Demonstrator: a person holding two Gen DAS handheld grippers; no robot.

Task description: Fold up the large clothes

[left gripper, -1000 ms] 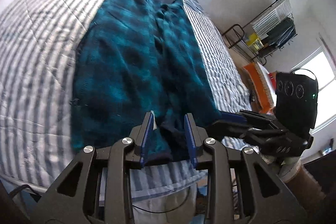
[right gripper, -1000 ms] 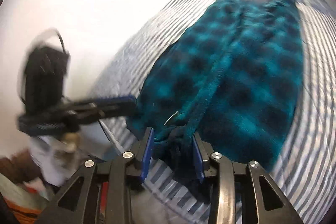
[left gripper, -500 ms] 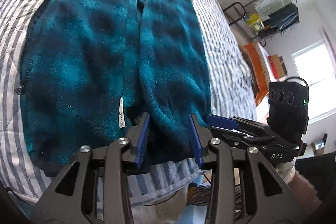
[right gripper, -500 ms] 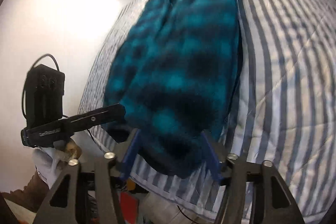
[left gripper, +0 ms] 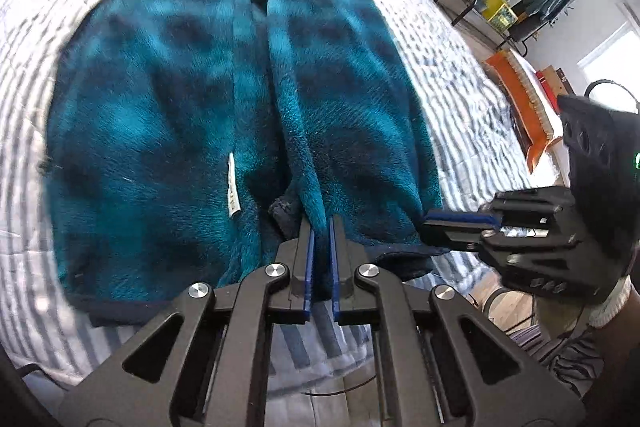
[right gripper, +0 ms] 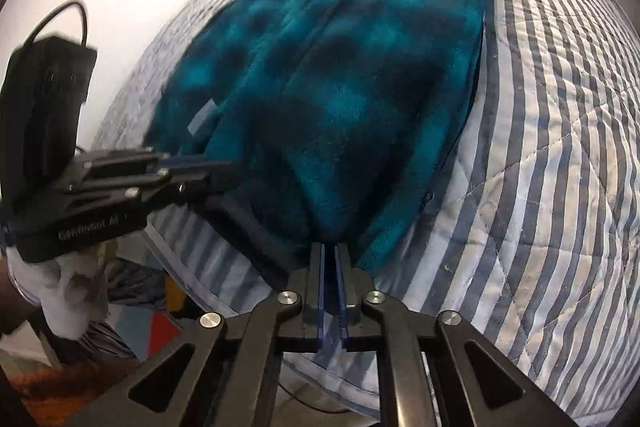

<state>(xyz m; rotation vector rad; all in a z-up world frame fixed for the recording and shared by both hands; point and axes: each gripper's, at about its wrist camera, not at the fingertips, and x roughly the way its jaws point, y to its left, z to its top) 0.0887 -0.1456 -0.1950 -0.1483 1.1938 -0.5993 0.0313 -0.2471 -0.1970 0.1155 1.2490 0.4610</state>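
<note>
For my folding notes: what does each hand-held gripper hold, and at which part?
Both pinch the teal plaid fleece garment at its near hem: left hand-held gripper on the inner front edge, right hand-held gripper, jaws closing, on the hem's fold.

Black linkage grippers, silver screws, blue-padded fingers (left gripper: 308, 267), white cuffs.

Hidden, cropped and blurred parts

The fleece garment (left gripper: 168, 115) runs off the top edge in both wrist views, and its white label (left gripper: 233, 193) is too small to read. The striped quilt (right gripper: 560, 155) smears into blur at the left wrist view's left side, its edges cropped.
</note>
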